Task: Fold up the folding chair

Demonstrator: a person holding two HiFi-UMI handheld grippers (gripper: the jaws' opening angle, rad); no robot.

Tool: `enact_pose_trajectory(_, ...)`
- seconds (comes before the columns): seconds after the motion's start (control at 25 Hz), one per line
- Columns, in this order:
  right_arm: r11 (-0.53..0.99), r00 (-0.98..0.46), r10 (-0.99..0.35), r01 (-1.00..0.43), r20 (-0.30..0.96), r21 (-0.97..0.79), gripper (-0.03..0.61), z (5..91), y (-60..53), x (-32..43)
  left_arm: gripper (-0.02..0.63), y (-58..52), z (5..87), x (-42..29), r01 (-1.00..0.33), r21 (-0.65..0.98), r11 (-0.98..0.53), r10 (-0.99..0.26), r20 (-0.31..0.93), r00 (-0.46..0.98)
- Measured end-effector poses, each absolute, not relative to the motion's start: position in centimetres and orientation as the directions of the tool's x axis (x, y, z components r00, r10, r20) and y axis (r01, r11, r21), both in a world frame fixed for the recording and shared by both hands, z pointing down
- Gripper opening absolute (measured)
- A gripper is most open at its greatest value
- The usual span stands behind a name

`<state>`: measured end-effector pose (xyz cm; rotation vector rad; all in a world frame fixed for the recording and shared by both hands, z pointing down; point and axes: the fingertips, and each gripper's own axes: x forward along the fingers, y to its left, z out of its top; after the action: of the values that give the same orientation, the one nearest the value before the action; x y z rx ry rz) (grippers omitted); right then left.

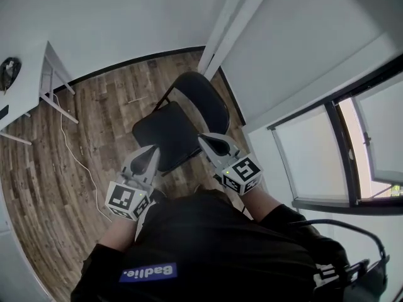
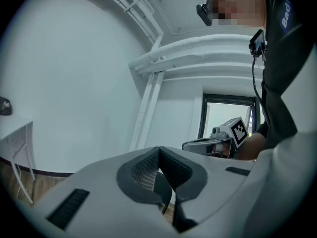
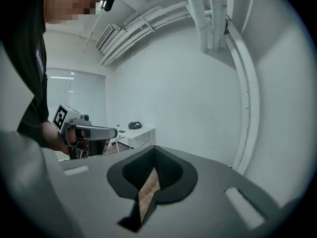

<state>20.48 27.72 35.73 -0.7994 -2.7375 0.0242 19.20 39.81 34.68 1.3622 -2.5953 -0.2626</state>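
At the left edge of the floor [image 1: 56, 194] stands a white desk [image 1: 25, 87], and a thin white cable [image 1: 75, 156] runs over the boards from it. The left gripper [image 1: 153, 151] is held out in front of the person's body, about level. Its jaws are together with nothing between them, as its own view [image 2: 159, 170] shows. The folding chair [image 1: 173, 134] stands open on the floor, close to the far edge where the boards meet the wall. It is just beside the white pipes, and its front seat edge faces the person. I judge that it will handle as a stiff thing and not a light one. It has a thin dark frame and a padded seat and backrest [image 1: 201, 96] that give only a little. The legs are mostly hidden under the seat, so the place of the hinges is only my guess. A good hold would be the front edge of the seat, to swing it upward, with the second hold on the top of the backrest to keep the chair steady. The smooth tube may slip between the pads, and the closing frame can pinch. The right gripper [image 1: 204, 138] points a little downward over the seat's right front part, not touching it. Its jaws are also closed and empty in its own view [image 3: 153, 175]. At the far right is a dark-framed window [image 1: 340, 150].
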Motion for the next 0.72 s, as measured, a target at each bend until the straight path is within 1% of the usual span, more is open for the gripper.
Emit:
enact_pose_trajectory(0.24,0.829,-0.781,0.551,0.554,0.295,-0.081,0.0,37.4,25.9,16.9,0.005,38.3,35.7,15.9,-0.766,0.246,0.594,-0.803,0.122,-0.584)
enact_pose_trajectory(0.44,0.801,-0.754,0.59,0.591,0.287,-0.095,0.0,38.4,23.7,13.5,0.005,36.4,35.8,13.6,-0.736,0.257,0.626,-0.776,0.114,-0.62)
enact_pose_trajectory(0.72,0.754,-0.698,0.647,0.646,0.306,-0.118,0.002,41.2,18.9,9.8,0.005,32.6,37.9,10.6,-0.66,0.297,0.69,-0.715,0.135,-0.686)
